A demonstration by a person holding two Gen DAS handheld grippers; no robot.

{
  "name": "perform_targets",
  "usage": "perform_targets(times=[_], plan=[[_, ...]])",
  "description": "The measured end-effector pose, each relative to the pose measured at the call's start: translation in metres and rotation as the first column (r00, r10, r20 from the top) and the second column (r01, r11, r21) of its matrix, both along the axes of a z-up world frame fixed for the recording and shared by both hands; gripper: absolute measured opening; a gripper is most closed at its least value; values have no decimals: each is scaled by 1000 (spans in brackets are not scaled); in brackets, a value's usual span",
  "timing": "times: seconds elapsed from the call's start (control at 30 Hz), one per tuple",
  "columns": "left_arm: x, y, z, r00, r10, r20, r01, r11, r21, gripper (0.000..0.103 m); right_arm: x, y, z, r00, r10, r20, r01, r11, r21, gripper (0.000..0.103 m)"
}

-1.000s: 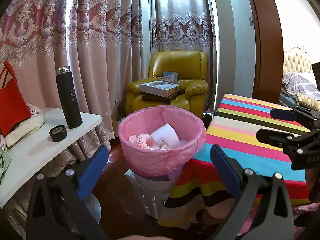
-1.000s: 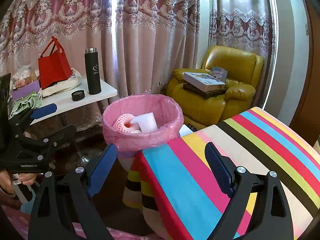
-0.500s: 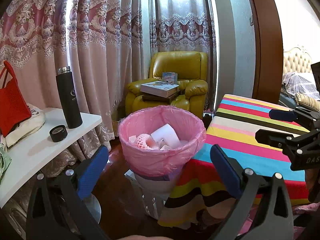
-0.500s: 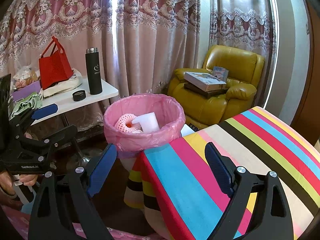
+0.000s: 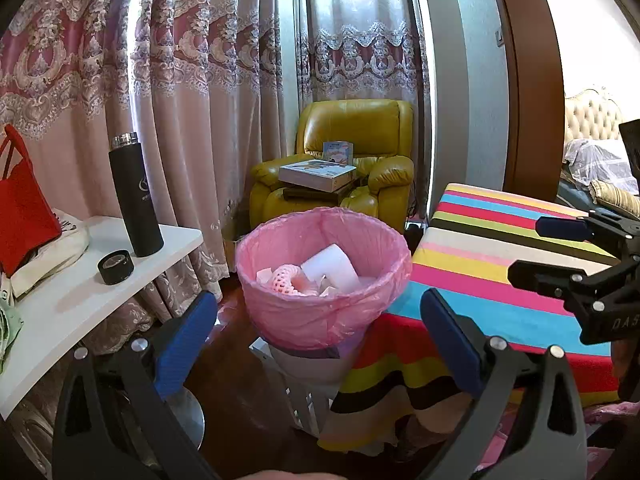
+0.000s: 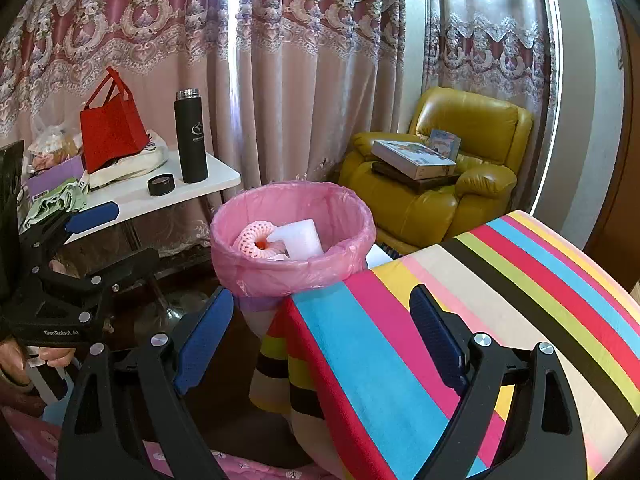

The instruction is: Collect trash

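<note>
Barely shifted from a second ago: left gripper (image 5: 318, 326) and right gripper (image 6: 320, 326) hanging spread wide and empty, right drifted a touch leftward. Just ahead, between both sets of blue pads, pink-lined trash bin (image 5: 320, 308) beside the striped tablecloth (image 6: 500, 292), already holding foam fruit net (image 6: 254, 240) and white foam piece (image 6: 298, 238). No loose trash visible on the cloth; collection apparently finished. Beyond, yellow armchair (image 5: 352, 164).
</note>
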State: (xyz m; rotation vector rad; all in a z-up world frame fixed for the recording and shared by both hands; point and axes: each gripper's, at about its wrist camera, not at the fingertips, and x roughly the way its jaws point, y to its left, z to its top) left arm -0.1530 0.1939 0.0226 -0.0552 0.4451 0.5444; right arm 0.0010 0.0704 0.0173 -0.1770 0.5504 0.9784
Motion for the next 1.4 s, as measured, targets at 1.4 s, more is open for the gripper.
perform_targets(times=[1.4], plan=[[-1,4,-3,1000,-2,1,2,1000,-15,98,-1,2,-3,1000,1,-6,-1,1000,-2,85]])
